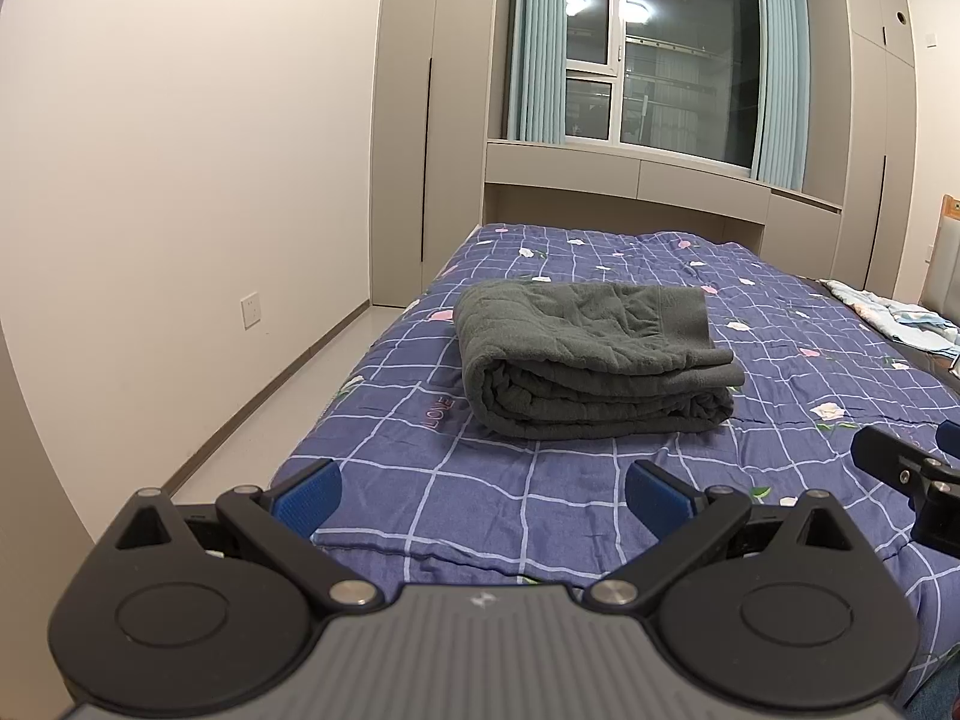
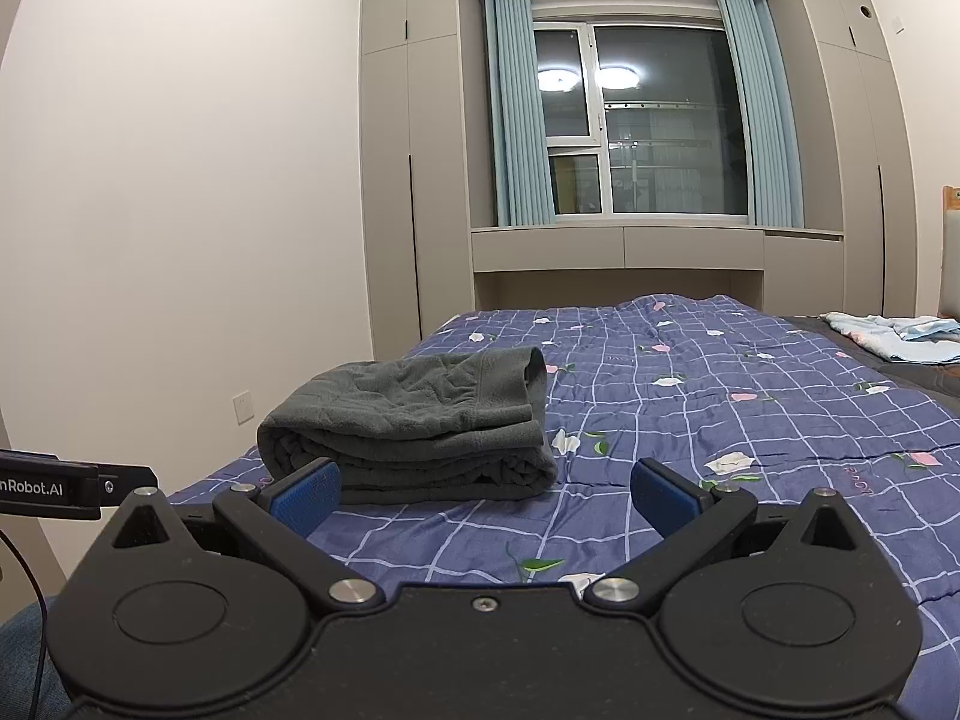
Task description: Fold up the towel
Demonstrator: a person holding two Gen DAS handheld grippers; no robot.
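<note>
A dark grey towel (image 1: 591, 360) lies folded into a thick stack of layers on the blue checked bedspread (image 1: 540, 498). In the right wrist view the same towel (image 2: 414, 432) sits left of centre. My left gripper (image 1: 483, 495) is open, held back from the towel's near edge with nothing between its blue pads. My right gripper (image 2: 486, 495) is open too, its left pad (image 2: 306, 495) just in front of the towel's near fold, apart from it. The right gripper's body (image 1: 918, 480) shows at the right edge of the left wrist view.
The bed's left edge drops to a pale floor (image 1: 288, 414) beside a white wall. Light blue bedding (image 2: 894, 336) lies at the far right of the bed. Wardrobes and a curtained window (image 2: 636, 120) stand behind the bed.
</note>
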